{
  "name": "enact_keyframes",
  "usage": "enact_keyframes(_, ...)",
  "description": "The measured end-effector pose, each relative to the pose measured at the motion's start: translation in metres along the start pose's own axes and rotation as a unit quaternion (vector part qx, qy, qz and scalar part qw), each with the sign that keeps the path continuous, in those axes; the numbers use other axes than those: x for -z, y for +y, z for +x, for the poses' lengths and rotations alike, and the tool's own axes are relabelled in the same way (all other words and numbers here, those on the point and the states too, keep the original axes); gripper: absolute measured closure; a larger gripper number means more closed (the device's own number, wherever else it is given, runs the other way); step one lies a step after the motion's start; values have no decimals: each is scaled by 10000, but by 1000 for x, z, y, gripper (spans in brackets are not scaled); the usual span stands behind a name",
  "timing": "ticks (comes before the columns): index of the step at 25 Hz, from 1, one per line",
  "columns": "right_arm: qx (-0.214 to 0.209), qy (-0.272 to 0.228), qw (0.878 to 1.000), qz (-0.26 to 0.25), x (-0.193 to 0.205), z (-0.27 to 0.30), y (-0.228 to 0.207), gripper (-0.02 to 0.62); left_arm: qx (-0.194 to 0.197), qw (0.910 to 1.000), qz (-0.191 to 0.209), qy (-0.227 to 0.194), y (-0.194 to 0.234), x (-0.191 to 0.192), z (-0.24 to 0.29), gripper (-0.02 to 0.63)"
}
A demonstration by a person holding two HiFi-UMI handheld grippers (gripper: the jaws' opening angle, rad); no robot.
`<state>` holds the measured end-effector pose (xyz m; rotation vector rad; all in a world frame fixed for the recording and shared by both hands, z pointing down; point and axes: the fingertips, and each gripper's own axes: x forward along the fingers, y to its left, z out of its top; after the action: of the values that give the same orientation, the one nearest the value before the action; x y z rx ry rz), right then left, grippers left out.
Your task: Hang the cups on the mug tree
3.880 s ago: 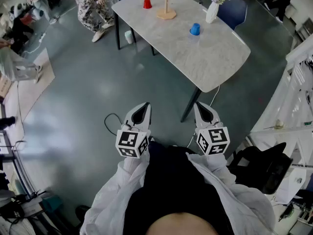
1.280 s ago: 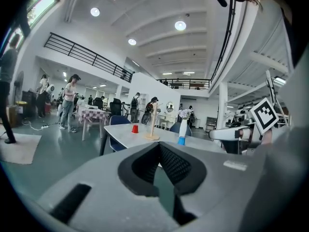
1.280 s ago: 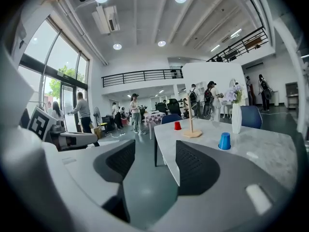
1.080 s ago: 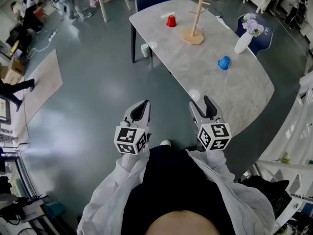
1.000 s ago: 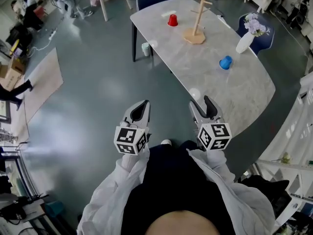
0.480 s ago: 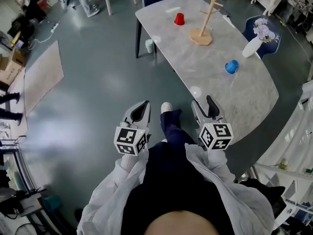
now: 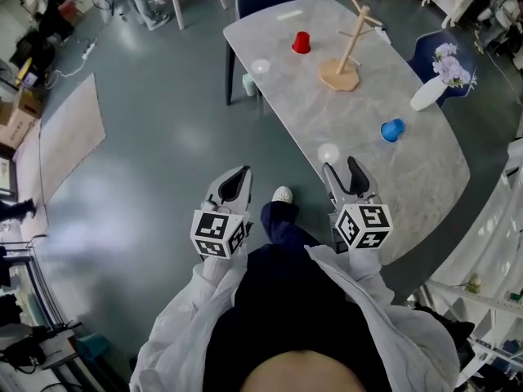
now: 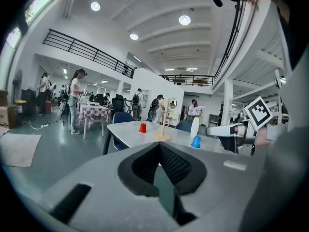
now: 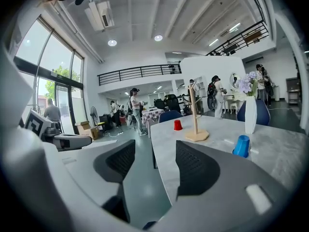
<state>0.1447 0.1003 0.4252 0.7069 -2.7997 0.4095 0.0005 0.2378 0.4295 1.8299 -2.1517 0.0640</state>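
Cups sit unhung on the grey marble table: red plastic cup by its far left edge, blue plastic cup by its right edge, wooden mug tree between. Person has stepped closer; right gripper, open and empty, reaches the near corner; left gripper closed, empty.

Wooden mug tree, glossy marbled table

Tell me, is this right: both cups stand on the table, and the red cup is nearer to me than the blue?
No: in the head view the blue cup is nearer; the red cup is beyond the mug tree. Both stand on the table.
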Motion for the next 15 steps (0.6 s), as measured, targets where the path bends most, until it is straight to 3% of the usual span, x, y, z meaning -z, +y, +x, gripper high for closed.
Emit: enact_keyframes(15,305,144,9994,28,-43,126,-57,336,143,9998,52,107,76,-56,128,600)
